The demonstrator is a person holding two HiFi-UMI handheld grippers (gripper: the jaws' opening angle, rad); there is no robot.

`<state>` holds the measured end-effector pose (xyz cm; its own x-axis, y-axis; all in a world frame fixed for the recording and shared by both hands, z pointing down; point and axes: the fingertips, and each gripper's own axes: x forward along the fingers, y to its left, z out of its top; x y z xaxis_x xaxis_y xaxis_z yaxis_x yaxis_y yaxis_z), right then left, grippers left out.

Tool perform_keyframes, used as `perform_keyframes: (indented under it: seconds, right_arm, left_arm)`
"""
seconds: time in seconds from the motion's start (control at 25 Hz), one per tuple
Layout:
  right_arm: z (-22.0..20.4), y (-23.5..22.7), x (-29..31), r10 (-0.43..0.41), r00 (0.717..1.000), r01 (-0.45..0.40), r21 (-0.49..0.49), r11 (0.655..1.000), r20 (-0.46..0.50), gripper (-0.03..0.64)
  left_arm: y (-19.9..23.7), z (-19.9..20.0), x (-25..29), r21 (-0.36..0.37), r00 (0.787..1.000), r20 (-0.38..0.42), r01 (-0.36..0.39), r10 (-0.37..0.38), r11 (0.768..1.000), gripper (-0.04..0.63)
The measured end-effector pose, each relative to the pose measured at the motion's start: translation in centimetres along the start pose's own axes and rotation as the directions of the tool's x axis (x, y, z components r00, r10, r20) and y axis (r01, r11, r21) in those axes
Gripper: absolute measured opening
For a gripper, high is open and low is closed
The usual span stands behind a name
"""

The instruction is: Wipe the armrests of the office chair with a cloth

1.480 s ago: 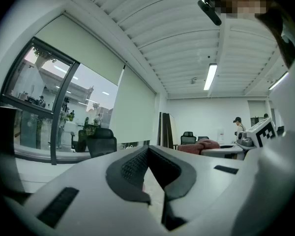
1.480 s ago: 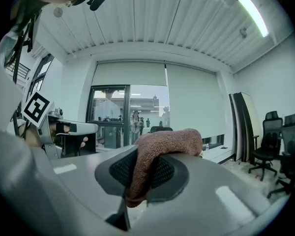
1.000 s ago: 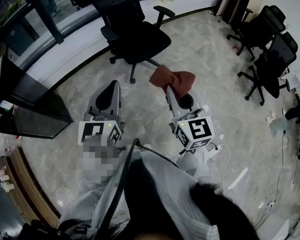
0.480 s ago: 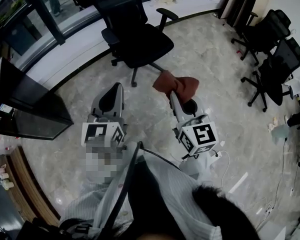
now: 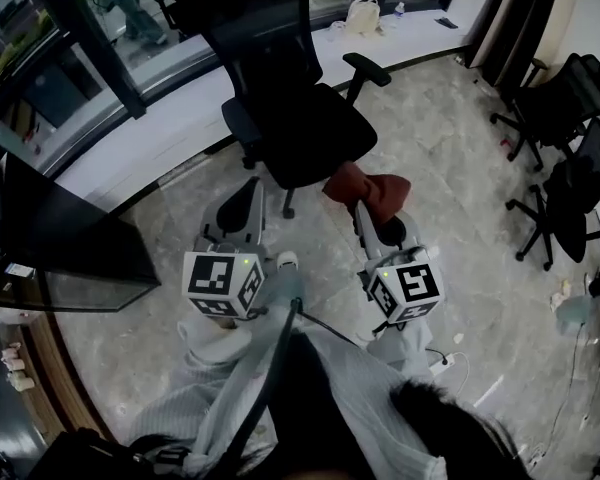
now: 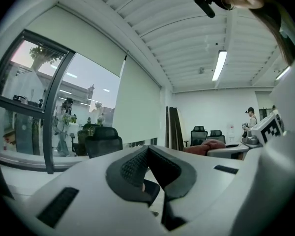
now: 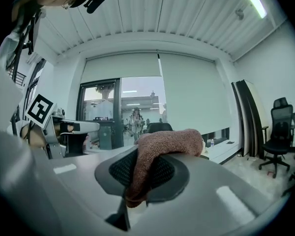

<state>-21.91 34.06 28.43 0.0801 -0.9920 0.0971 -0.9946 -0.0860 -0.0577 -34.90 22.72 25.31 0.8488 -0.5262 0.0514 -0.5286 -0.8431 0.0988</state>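
Right gripper (image 7: 142, 172) clamped on the cloth (image 7: 169, 142), raised probably toward the office chair (image 5: 300, 118) armrest (image 5: 367, 68); left gripper (image 6: 147, 154) closed, empty.

I hold my left gripper (image 5: 248, 190) out on my left, pointing away from me, its jaws pressed together with nothing between them. My right gripper (image 5: 363, 206) is about level with it on my right, apart from it and also pointing away, jaws clamped on a reddish-brown cloth (image 5: 370, 188) that bunches over their tips. Both marker cubes (image 5: 223, 283) sit at the near ends, close to my body.
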Motion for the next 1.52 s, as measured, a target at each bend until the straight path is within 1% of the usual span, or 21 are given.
perform_keyframes:
  seconds: [0.12, 0.28, 0.44, 0.52, 0.64, 0.72, 0.8, 0.88, 1.0, 1.08, 1.16, 1.28, 1.4, 1.48, 1.52]
  right_arm:
    - [1.9, -2.6, 7.5, 0.012, 1.000, -0.013, 0.008, 1.000, 0.015, 0.035]
    - [4.4, -4.5, 16.9, 0.044, 0.999, -0.044, -0.001, 0.999, 0.022, 0.035]
    - [3.8, -5.9, 24.9, 0.096, 0.995, -0.096, -0.002, 0.995, -0.022, 0.035]
    - [3.2, -6.7, 28.1, 0.132, 0.990, -0.132, -0.011, 0.991, -0.053, 0.035]
    - [2.2, -7.6, 32.8, 0.200, 0.975, -0.202, -0.017, 0.979, -0.100, 0.035]
    - [1.5, -7.8, 36.3, 0.260, 0.956, -0.266, -0.025, 0.964, -0.133, 0.035]
    - [0.7, -8.0, 39.5, 0.326, 0.931, -0.335, -0.031, 0.942, -0.168, 0.035]
    - [-0.1, -8.0, 42.4, 0.390, 0.898, -0.405, -0.035, 0.914, -0.204, 0.035]
    - [-1.4, -7.4, 45.7, 0.473, 0.841, -0.503, -0.060, 0.862, -0.263, 0.035]
    - [-2.5, -6.5, 47.4, 0.515, 0.803, -0.558, -0.073, 0.826, -0.300, 0.035]
    - [-4.0, -5.6, 48.5, 0.551, 0.767, -0.601, -0.067, 0.797, -0.330, 0.035]
    - [-7.1, -4.4, 49.3, 0.579, 0.723, -0.643, -0.060, 0.764, -0.377, 0.035]
    - [-10.0, -2.9, 49.9, 0.600, 0.682, -0.672, -0.036, 0.739, -0.419, 0.035]
    - [-11.8, -1.5, 49.5, 0.622, 0.640, -0.700, -0.007, 0.715, -0.451, 0.035]
    - [-12.7, -0.7, 48.9, 0.638, 0.609, -0.720, 0.009, 0.694, -0.471, 0.035]
  left_arm:
    - [4.1, 2.6, 6.1, 0.020, 1.000, 0.014, -0.004, 0.004, 1.000, 0.003]
    - [9.6, 5.1, 12.9, 0.037, 0.999, 0.026, -0.024, 0.023, 0.999, 0.003]
    - [14.3, 4.2, 18.3, 0.031, 0.998, -0.006, -0.067, 0.067, 0.997, 0.003]
    - [15.9, 3.6, 20.3, 0.029, 0.995, -0.024, -0.098, 0.099, 0.995, 0.003]
    - [18.4, 2.6, 22.9, 0.019, 0.984, -0.052, -0.168, 0.169, 0.986, 0.003]
    - [20.4, 2.2, 24.4, 0.002, 0.971, -0.060, -0.231, 0.230, 0.973, 0.004]
    - [22.2, 1.9, 25.7, -0.015, 0.952, -0.065, -0.302, 0.301, 0.953, 0.003]
    - [23.7, 1.5, 26.7, -0.037, 0.928, -0.067, -0.370, 0.367, 0.928, 0.003]
    - [25.7, 1.2, 27.3, -0.072, 0.890, -0.062, -0.456, 0.453, 0.887, 0.003]
    - [26.8, 1.0, 27.2, -0.083, 0.865, -0.067, -0.501, 0.497, 0.862, 0.003]
    - [27.4, 0.4, 26.8, -0.089, 0.844, -0.077, -0.536, 0.531, 0.839, 0.003]
    - [27.8, -1.2, 25.9, -0.098, 0.815, -0.092, -0.579, 0.572, 0.809, 0.003]
    - [28.3, -2.8, 25.0, -0.109, 0.795, -0.112, -0.606, 0.596, 0.788, 0.003]
    - [28.1, -3.3, 23.7, -0.115, 0.783, -0.129, -0.622, 0.609, 0.775, 0.003]
    - [27.7, -3.6, 22.9, -0.120, 0.774, -0.147, -0.632, 0.616, 0.765, 0.004]
